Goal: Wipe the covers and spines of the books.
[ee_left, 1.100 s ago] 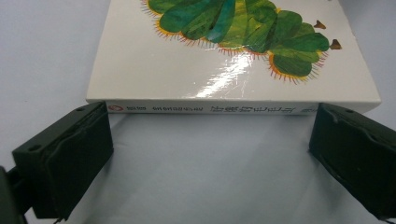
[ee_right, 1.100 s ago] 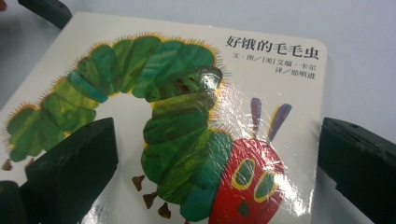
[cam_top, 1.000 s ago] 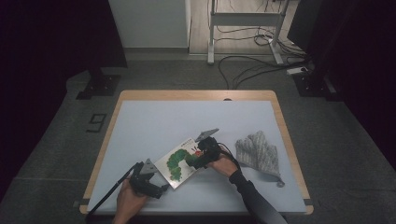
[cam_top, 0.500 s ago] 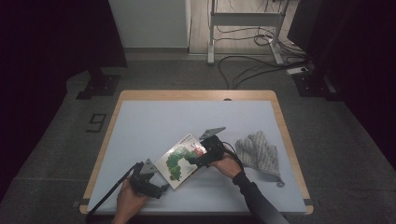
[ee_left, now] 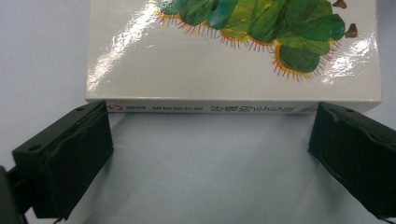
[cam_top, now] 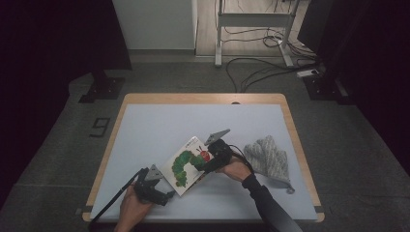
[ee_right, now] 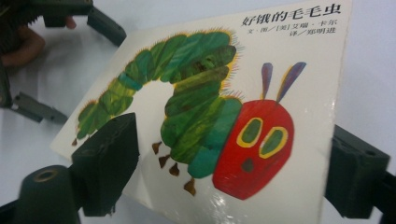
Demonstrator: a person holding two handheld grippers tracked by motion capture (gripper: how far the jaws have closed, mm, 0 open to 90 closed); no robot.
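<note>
Right hand-held gripper (cam_top: 205, 166) straddles the caterpillar book (cam_top: 186, 164), jaws just closing in on its cover, not yet pinching. Left hand-held gripper (cam_top: 164, 195) gapes wide at the spine (no contact). Book sits slightly turned since before, mid-surface (cam_top: 154, 130).

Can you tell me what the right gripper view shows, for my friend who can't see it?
A picture book with a green caterpillar with a red face lies on a pale table, between the right gripper's two black jaws.
</note>
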